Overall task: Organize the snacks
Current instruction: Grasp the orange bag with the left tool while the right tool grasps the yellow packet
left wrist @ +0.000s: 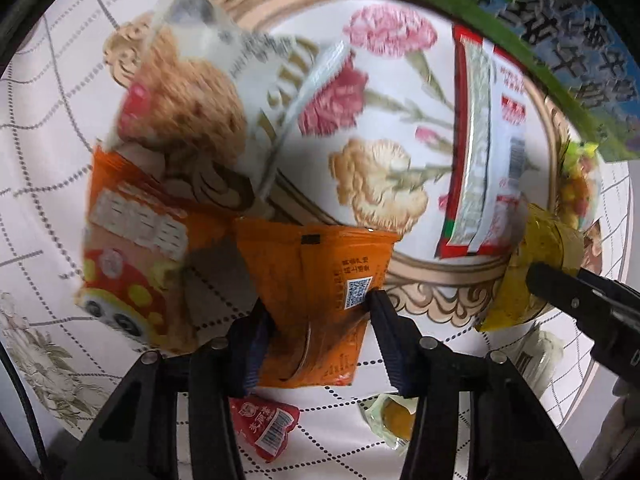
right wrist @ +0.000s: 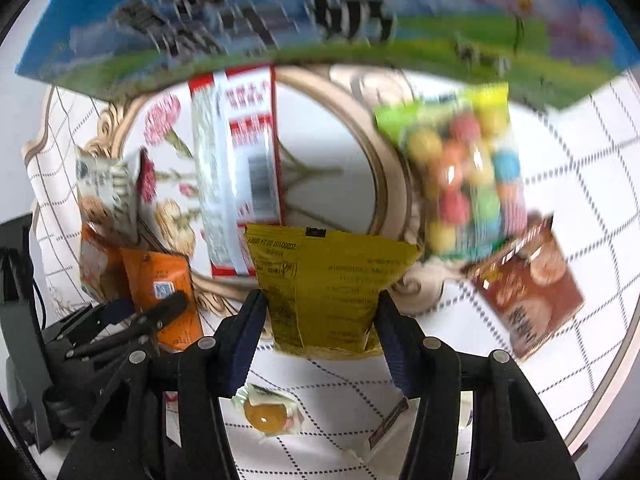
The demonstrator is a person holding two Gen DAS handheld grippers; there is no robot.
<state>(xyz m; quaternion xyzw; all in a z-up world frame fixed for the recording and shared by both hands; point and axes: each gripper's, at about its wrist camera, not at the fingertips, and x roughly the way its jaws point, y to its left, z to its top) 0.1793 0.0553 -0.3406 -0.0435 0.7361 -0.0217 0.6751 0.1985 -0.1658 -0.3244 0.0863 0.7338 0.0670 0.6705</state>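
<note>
My left gripper (left wrist: 318, 312) is shut on an orange snack packet (left wrist: 320, 280) and holds it over the near rim of a floral tray (left wrist: 436, 284). My right gripper (right wrist: 320, 314) is shut on a yellow snack packet (right wrist: 324, 284), held over the tray's near rim (right wrist: 404, 280). On the tray lie a red-and-white packet (left wrist: 480, 152), also in the right wrist view (right wrist: 236, 168), and a white cookie packet (left wrist: 208, 92). The right gripper with the yellow packet shows at the right of the left wrist view (left wrist: 520, 272).
An orange panda packet (left wrist: 128, 256) lies at the tray's left. A bag of coloured balls (right wrist: 468, 168) and a brown packet (right wrist: 528, 284) lie to the right. A blue-green milk box (right wrist: 280, 12) stands behind. A small red packet (left wrist: 268, 424) and a yellow candy (right wrist: 266, 412) lie on the checked tablecloth.
</note>
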